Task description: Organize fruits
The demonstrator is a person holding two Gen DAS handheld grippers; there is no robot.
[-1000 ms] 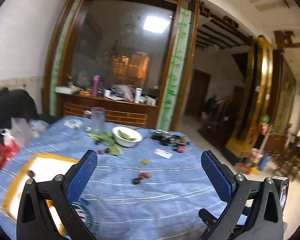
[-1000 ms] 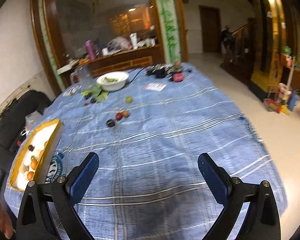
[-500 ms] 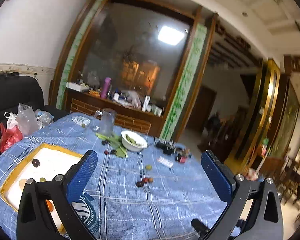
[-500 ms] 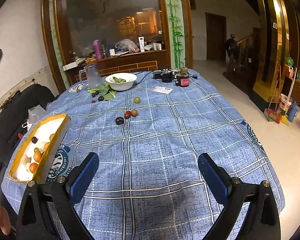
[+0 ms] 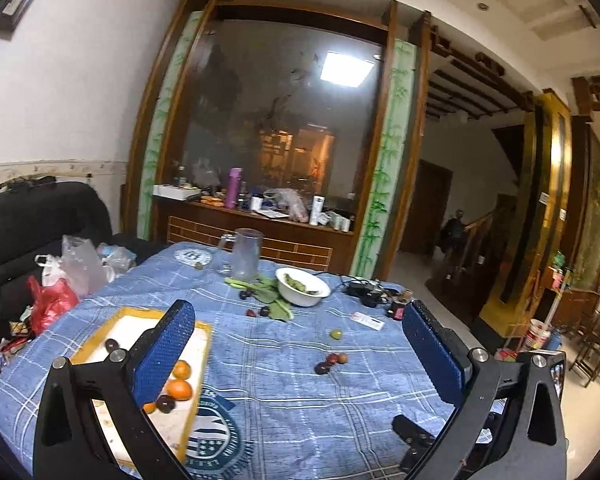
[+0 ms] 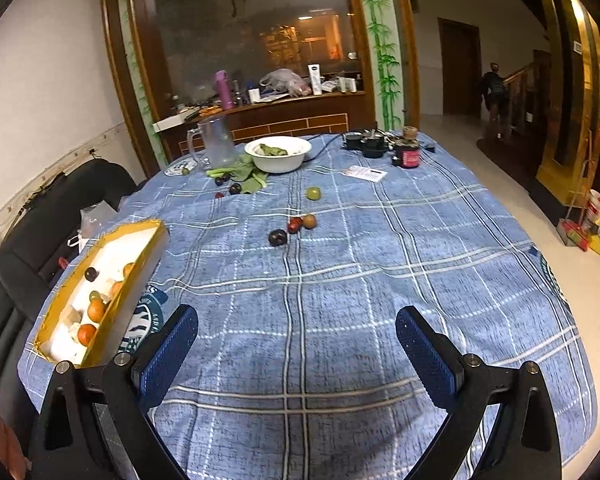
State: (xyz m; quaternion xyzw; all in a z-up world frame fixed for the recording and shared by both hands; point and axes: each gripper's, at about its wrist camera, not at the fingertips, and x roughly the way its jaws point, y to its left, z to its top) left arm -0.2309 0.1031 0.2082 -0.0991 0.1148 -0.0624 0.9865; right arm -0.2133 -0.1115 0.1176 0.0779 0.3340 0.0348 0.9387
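A yellow-rimmed white tray at the table's left edge holds oranges and a dark plum; it also shows in the left wrist view. Loose on the blue cloth lie a dark plum, a small red fruit, a tan fruit and a green fruit; the same trio and green fruit show in the left wrist view. More dark fruits lie by green leaves. My left gripper and right gripper are open, empty, above the near table.
A white bowl of greens, a clear jug, a red-lidded jar, a white card and black gear stand at the table's far side. A black sofa with plastic bags lies left.
Both views have risen and tilted, showing more of the table. The left view has shifted so the tray sits under its left finger. Both grippers stay open.
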